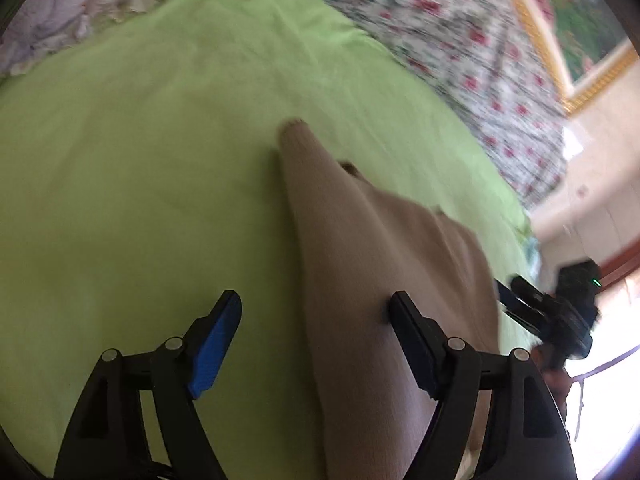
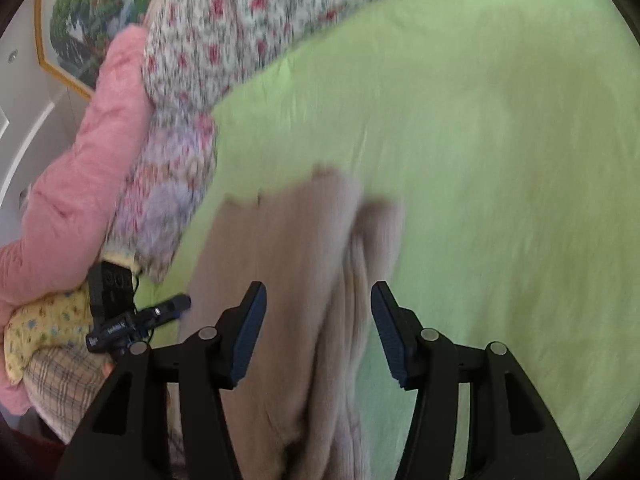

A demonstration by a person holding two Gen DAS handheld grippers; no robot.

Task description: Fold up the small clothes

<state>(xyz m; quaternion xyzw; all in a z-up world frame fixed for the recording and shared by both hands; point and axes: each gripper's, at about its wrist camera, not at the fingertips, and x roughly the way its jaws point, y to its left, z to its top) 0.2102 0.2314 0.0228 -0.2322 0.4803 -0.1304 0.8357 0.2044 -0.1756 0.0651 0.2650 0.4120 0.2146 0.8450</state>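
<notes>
A beige knitted garment (image 1: 384, 272) lies on a light green sheet (image 1: 140, 160). In the left wrist view my left gripper (image 1: 316, 320) is open above the garment's left edge, and a sleeve (image 1: 296, 140) points away from it. In the right wrist view the same garment (image 2: 288, 272) lies under my right gripper (image 2: 318, 316), which is open and holds nothing, with a bunched sleeve (image 2: 376, 232) just ahead on the right. The other gripper shows at the edge of each view (image 1: 560, 312) (image 2: 128, 312). Both views are motion-blurred.
A floral quilt (image 1: 460, 40) lies beyond the green sheet (image 2: 480, 140). A pink padded jacket (image 2: 80, 180) and other folded clothes (image 2: 48, 332) sit at the left in the right wrist view. A framed picture (image 1: 580, 20) hangs on the wall.
</notes>
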